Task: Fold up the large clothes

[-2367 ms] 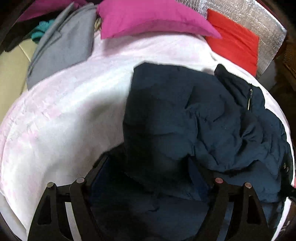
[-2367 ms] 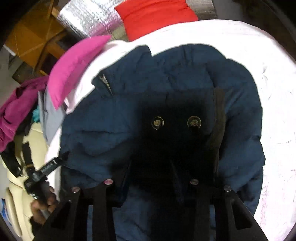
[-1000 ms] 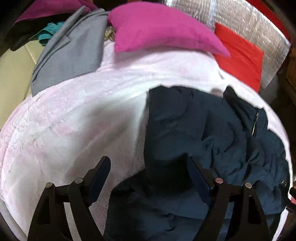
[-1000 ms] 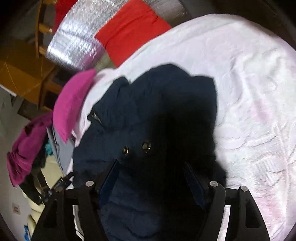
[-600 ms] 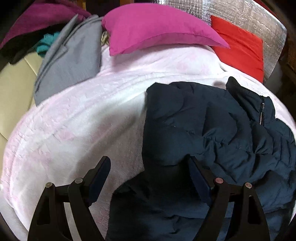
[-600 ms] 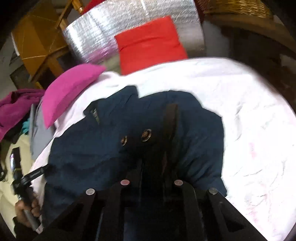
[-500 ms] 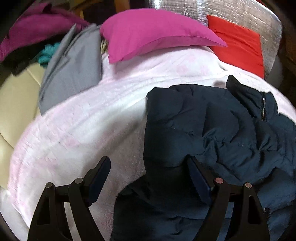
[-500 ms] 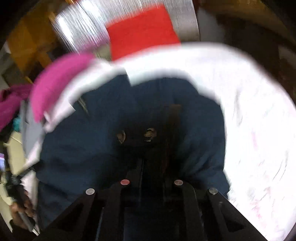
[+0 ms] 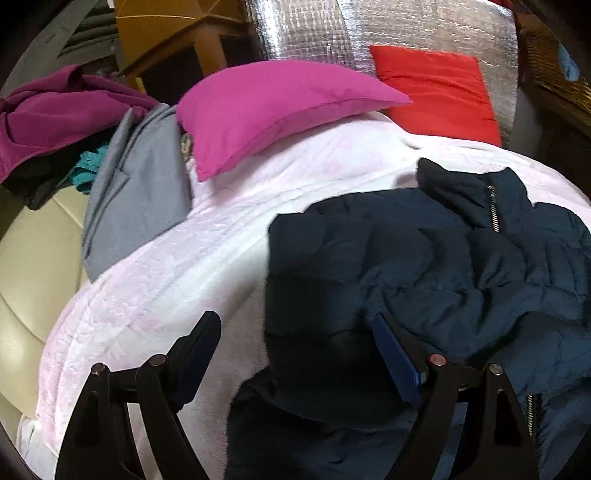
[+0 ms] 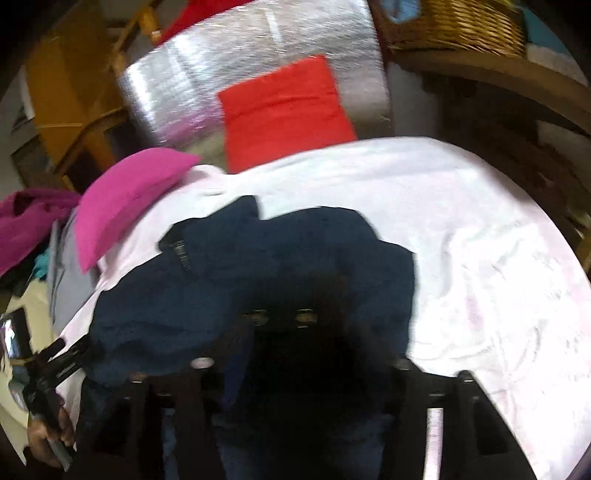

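Observation:
A dark navy padded jacket (image 9: 424, 266) lies crumpled on a pale pink blanket (image 9: 184, 280), its collar and zip (image 9: 493, 210) at the far right. My left gripper (image 9: 295, 332) stands open over the jacket's near left edge. Its left finger is above bare blanket and neither pad presses the cloth. In the blurred right wrist view the jacket (image 10: 258, 258) fills the middle. My right gripper (image 10: 304, 350) hangs over it with its jaws opening. A dark flap with two metal snaps (image 10: 304, 316) lies between the fingers, and any contact is lost in shadow.
A magenta pillow (image 9: 273, 107) and a red cushion (image 9: 436, 92) lean at the blanket's far end against a silver foil panel (image 9: 332, 33). Grey (image 9: 136, 192) and purple (image 9: 55, 114) garments are piled at the left. A wicker basket (image 10: 454, 26) sits on a shelf. A hand (image 10: 44, 439) shows at lower left.
The right jaws, pressed together on a strip of the jacket half a second ago, now stand apart, and that view has lifted toward the room. The left view has rolled and pulled back slightly.

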The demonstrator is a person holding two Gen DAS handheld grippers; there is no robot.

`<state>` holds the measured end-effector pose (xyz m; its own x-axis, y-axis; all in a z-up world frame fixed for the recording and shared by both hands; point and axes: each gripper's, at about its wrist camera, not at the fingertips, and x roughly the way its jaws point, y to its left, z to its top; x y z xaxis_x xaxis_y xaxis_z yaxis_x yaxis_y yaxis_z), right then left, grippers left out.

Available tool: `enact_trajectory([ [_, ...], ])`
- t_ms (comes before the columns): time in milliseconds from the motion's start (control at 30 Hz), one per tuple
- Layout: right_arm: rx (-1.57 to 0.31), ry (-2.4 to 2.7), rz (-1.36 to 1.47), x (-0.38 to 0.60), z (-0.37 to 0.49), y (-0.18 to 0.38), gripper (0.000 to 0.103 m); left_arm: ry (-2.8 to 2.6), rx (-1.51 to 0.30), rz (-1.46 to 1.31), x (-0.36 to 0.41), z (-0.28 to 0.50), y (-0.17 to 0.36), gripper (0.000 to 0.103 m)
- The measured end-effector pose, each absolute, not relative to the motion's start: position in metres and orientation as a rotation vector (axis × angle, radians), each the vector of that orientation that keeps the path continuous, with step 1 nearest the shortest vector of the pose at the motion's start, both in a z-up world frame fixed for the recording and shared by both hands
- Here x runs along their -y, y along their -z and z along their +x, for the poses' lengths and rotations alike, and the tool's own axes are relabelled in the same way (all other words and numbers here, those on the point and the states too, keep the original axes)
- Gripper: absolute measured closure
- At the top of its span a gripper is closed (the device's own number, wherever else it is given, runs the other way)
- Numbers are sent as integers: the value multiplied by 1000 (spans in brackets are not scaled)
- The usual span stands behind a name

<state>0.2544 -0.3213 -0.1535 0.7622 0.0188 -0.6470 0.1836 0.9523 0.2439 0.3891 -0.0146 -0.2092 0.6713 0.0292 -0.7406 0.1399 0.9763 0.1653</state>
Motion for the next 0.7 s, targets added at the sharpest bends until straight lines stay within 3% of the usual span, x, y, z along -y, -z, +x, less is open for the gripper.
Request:
enact_trajectory([
  [267, -896, 29, 248, 280, 280, 201, 57, 95, -845, 236, 26, 388, 218, 18],
  [700, -886, 10, 280, 272, 289, 201, 56, 82, -847, 264, 29, 391, 225, 18],
])
